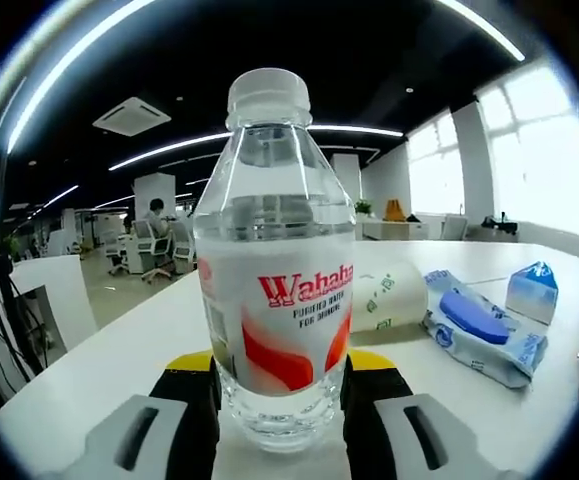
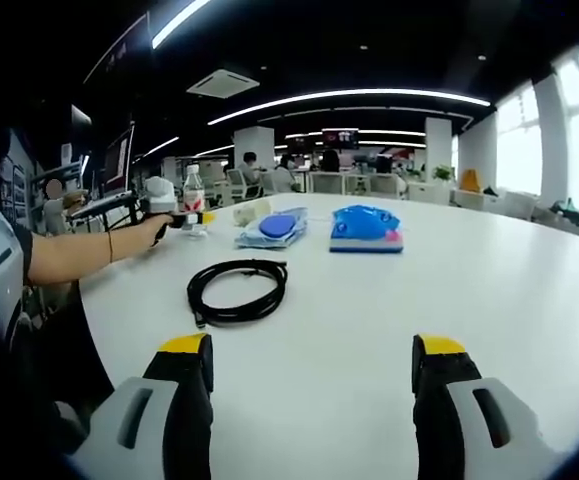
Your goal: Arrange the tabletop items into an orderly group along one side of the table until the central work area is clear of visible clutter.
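In the left gripper view, the left gripper point(image 1: 281, 400) has its jaws closed against the base of a clear water bottle point(image 1: 274, 260) standing upright on the white table point(image 1: 119, 360), with a paper roll point(image 1: 389, 297), a wipes pack point(image 1: 479, 325) and a small blue carton point(image 1: 532, 290) lying just beyond it. The right gripper view shows the right gripper point(image 2: 311, 375) hovering wide open and empty over bare tabletop, a coiled black cable point(image 2: 237, 290) ahead of it and a blue pouch point(image 2: 366, 227) farther back. Both views look across an open-plan office lit by ceiling strip lights, the table's near edge curving at the left.
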Action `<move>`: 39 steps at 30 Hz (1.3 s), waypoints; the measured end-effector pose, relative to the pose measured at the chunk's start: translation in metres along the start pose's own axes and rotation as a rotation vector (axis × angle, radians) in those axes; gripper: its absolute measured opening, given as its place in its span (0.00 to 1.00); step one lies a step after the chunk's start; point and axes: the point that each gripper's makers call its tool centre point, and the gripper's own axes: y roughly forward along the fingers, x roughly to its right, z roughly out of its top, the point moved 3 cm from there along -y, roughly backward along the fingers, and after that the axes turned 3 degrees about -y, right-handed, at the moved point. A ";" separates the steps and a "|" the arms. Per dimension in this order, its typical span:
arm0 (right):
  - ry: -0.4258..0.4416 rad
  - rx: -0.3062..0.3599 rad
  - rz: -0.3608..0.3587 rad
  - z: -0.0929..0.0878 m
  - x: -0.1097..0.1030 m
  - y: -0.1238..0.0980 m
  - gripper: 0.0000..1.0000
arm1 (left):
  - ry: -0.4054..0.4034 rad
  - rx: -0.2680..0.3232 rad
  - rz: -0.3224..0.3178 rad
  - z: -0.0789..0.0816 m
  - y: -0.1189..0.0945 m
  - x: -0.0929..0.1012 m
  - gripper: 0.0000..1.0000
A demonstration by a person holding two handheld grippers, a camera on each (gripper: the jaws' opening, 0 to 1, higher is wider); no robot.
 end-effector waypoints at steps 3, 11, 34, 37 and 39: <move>0.007 0.012 0.008 0.000 -0.003 0.001 0.78 | -0.002 0.004 -0.019 0.000 0.001 -0.001 0.46; 0.003 0.028 0.023 0.003 -0.007 0.001 0.80 | -0.001 0.003 -0.049 -0.001 0.002 -0.001 0.46; -0.016 0.030 -0.006 0.007 -0.004 -0.008 0.83 | 0.028 -0.014 -0.133 -0.002 0.004 -0.003 0.46; -0.020 0.028 -0.008 0.008 -0.004 -0.009 0.83 | 0.034 -0.016 -0.149 -0.002 0.005 -0.003 0.46; -0.022 0.028 -0.009 0.008 -0.003 -0.009 0.83 | 0.037 -0.017 -0.162 -0.002 0.005 -0.003 0.46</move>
